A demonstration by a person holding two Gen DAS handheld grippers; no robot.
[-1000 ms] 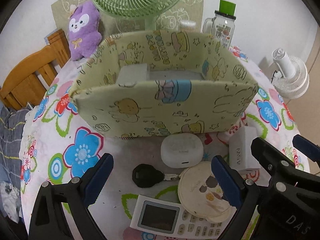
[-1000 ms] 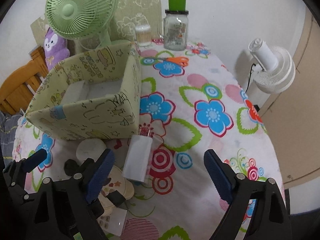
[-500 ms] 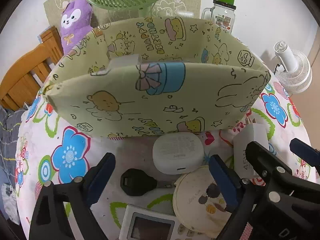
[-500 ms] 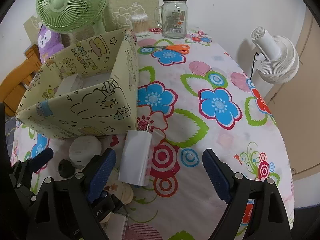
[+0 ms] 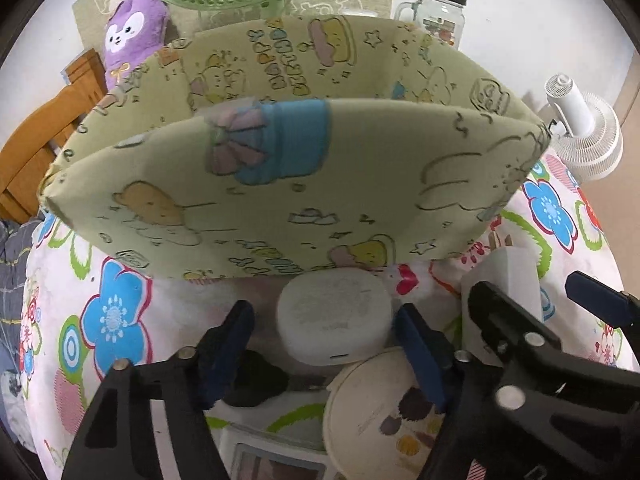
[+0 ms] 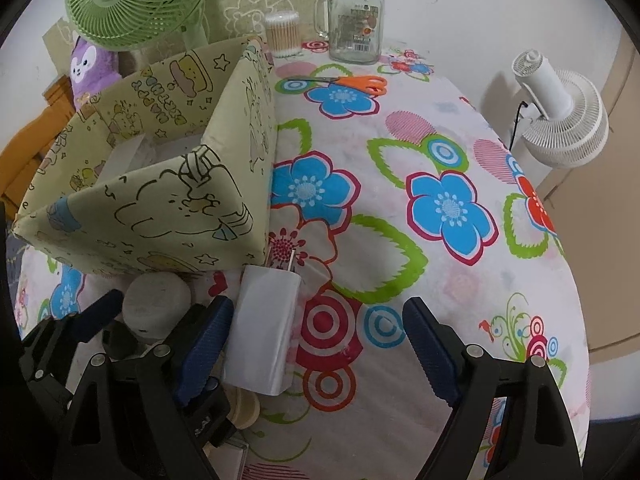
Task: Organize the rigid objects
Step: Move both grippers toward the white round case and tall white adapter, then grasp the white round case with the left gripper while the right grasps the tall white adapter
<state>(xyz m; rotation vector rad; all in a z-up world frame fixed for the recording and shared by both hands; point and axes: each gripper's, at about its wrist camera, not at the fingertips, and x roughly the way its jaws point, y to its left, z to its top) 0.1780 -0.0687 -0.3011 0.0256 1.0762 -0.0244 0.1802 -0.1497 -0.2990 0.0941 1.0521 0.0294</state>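
Note:
A pale green cartoon-print storage box stands on the flowered tablecloth; it also shows in the right wrist view. A white rounded earbud case lies just in front of it, between the open jaws of my left gripper, which straddle it without clamping. A black car key, a round cream compact and a white phone lie below. A white charger plug lies just inside the left finger of my open right gripper.
A green desk fan, a purple plush, a glass jar with green lid, a cotton-swab tub and orange scissors sit at the back. A white fan stands off the table's right edge. A wooden chair is at left.
My left gripper has moved forward and down toward the box, and its jaws have narrowed around the white earbud case. The right gripper has edged forward toward the charger plug.

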